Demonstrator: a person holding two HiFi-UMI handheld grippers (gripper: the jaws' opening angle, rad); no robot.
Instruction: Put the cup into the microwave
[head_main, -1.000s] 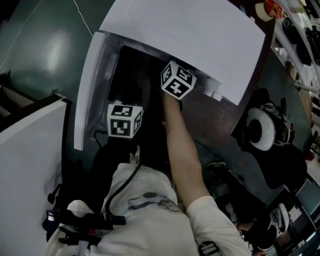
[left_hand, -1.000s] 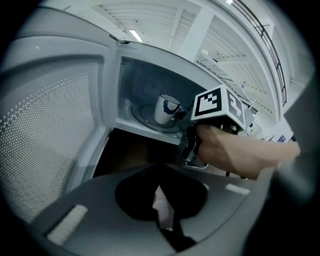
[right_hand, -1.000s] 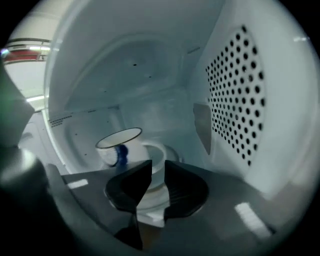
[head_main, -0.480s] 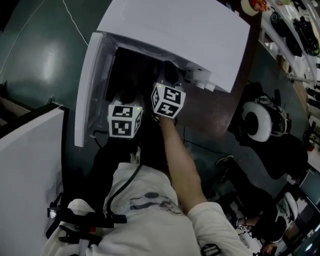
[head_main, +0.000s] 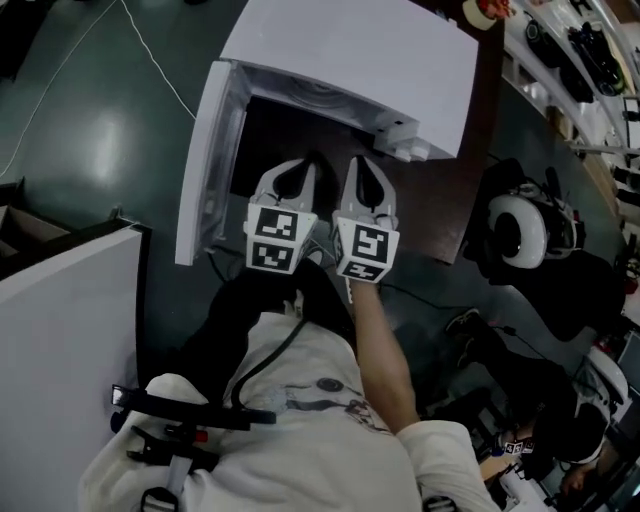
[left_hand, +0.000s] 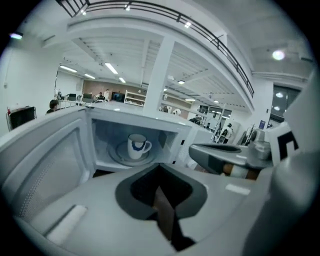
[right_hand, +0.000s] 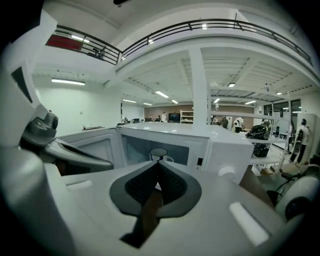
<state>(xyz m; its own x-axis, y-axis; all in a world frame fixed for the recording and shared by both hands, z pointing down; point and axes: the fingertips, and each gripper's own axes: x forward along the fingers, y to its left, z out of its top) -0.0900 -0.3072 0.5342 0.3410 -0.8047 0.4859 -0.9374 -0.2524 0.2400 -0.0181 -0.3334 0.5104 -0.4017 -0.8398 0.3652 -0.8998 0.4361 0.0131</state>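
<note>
**toastie_q:** Where's the cup (left_hand: 137, 145) at? And why are both grippers just parked out front?

**benchrat:** It's inside the microwave (head_main: 350, 50), standing upright on the round glass plate (left_hand: 117, 154), roughly in the middle, handle off to the right. Looks like a sensible spot to me. Centred on the plate, it shouldn't clip the walls if the plate turns, and it's well back from the front lip. I'd call the task basically done.

**toastie_q:** So neither one is holding anything?

**benchrat:** Nope. On the left gripper (left_hand: 160, 175) the jaws are pressed together with nothing between them. On the right gripper (right_hand: 157, 170) they're closing down onto each other, also on nothing. You can see the cup past the tips in both gripper views, well apart from them. From the head view they sit side by side just outside the opening, both pointing in at it. My guess is they're held together and out of the cavity so nothing can knock the cup.

**toastie_q:** Door?

**benchrat:** The door (head_main: 205, 160) is swung wide open on the left. The left gripper is the one nearer it, so if anyone wants it closed, that's probably the handy one. The task line only asks for the cup to go in, though.
</note>
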